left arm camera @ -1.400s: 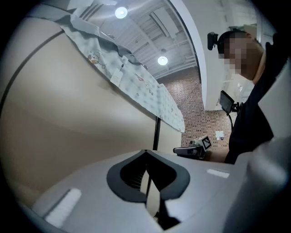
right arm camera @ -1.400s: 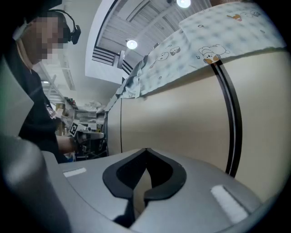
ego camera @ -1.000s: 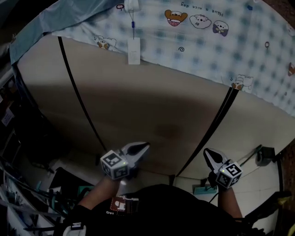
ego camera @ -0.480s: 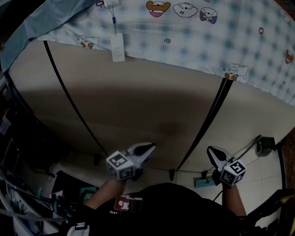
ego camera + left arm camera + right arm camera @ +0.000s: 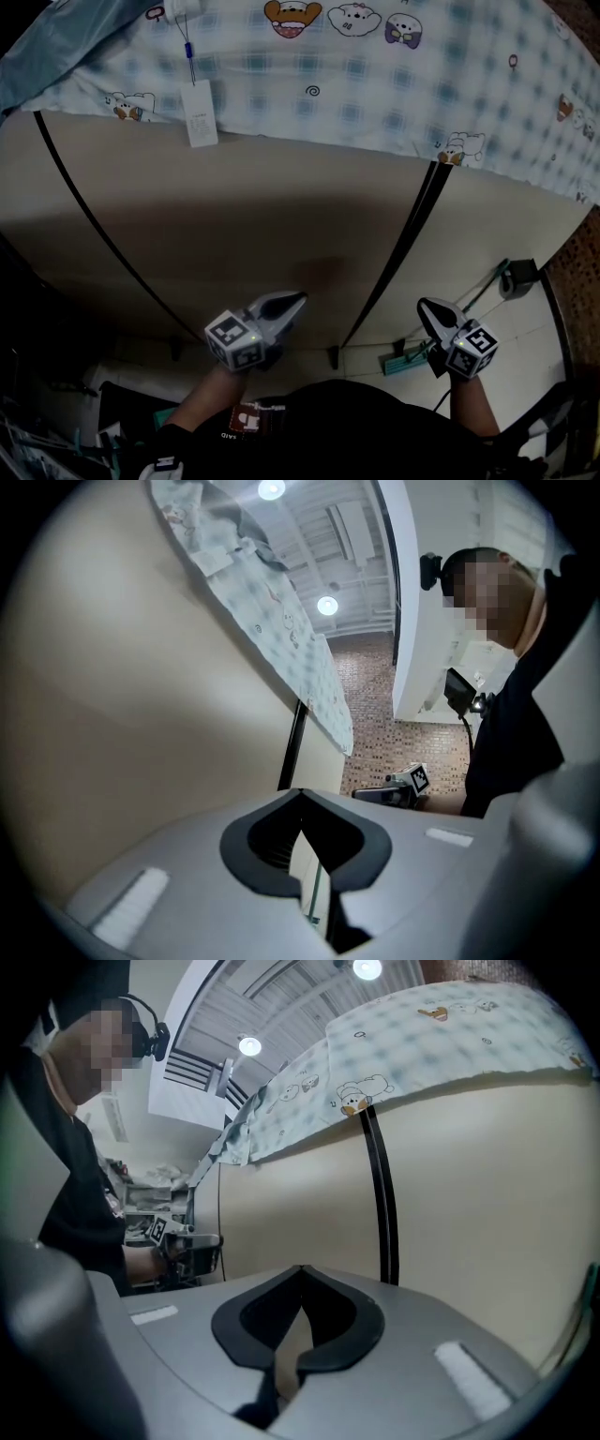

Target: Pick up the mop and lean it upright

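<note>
A cartoon-print checked sheet (image 5: 375, 84) fills the 12 o'clock edge, with a white tag (image 5: 200, 126) hanging at 11 o'clock. Below it is the bed's beige side (image 5: 253, 234), crossed by a black strap (image 5: 398, 253). The left gripper (image 5: 286, 307) at 6 o'clock and the right gripper (image 5: 429, 309) at 5 o'clock both have their fingers together, holding nothing. The mop (image 5: 405, 360) lies on the floor (image 5: 525, 347) just beside the right gripper.

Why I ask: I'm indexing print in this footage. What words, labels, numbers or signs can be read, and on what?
No text can be read here.
The tag hanging from the sheet: print too small to read.
The sheet: cartoon animals, no legible words.
The left gripper and right gripper: square black-and-white patterns only, no letters.
</note>
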Motion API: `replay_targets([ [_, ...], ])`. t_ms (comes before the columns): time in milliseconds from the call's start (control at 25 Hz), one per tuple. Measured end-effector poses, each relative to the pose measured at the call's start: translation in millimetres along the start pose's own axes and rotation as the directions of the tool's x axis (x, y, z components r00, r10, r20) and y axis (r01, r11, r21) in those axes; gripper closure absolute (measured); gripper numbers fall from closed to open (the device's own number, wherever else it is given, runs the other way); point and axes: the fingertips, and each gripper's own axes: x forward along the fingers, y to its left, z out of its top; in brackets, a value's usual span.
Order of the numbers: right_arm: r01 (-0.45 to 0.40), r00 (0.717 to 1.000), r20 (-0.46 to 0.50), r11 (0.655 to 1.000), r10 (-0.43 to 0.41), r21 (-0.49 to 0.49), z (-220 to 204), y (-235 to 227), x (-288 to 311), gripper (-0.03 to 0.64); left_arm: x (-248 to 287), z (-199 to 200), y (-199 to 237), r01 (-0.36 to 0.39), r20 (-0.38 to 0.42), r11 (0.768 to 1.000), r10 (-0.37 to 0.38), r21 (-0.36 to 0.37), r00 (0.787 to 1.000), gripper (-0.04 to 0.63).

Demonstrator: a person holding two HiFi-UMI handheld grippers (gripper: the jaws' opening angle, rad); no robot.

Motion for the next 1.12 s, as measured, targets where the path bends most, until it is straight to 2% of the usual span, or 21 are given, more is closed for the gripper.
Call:
replay_targets([
  [160,-0.033,0.999,0.018,0.999,0.033,0.000,0,-15,-9,0.603,17,-9,-18,-0.008,-0.040,1.000,0.008,-0.008,0.999,0.595],
  [360,-0.098,0.995,0.034,0.995,0.098,0.009,7,-56,-38,0.603,58,-19,-50,-0.066,-0.030,0.998,0.067,0.017,0.997,0.595],
  [520,-0.164,0.986,-0.012,0.986,0.164,-0.032,1,-104,-71,0.603,107,-38,-86,-0.139,-0.006,0.990,0.139,0.003,0.990,0.595],
  [640,-0.215,0.976,-0.056,0.973,0.211,-0.085,-6,-142,-96,0.603,147,-67,-110,-0.166,0.004,0.986,0.166,-0.013,0.986,0.595],
  [720,-0.239,0.970,-0.068,0.968,0.234,-0.081,-9,-161,-105,0.603,172,-71,-129,-0.176,-0.005,0.984,0.176,-0.024,0.984,0.595],
  [920,-0.288,0.956,-0.066,0.957,0.286,-0.018,-9,-175,-116,0.603,191,-83,-148,-0.202,-0.022,0.979,0.202,-0.014,0.979,0.595],
  [1000,-0.286,0.957,-0.057,0.958,0.286,-0.004,-7,-176,-113,0.603,191,-76,-150,-0.206,-0.021,0.978,0.206,-0.028,0.978,0.595],
  [1120,-0.274,0.961,-0.053,0.962,0.273,-0.018,-6,-173,-101,0.603,186,-72,-140,-0.197,-0.017,0.980,0.197,-0.012,0.980,0.595],
])
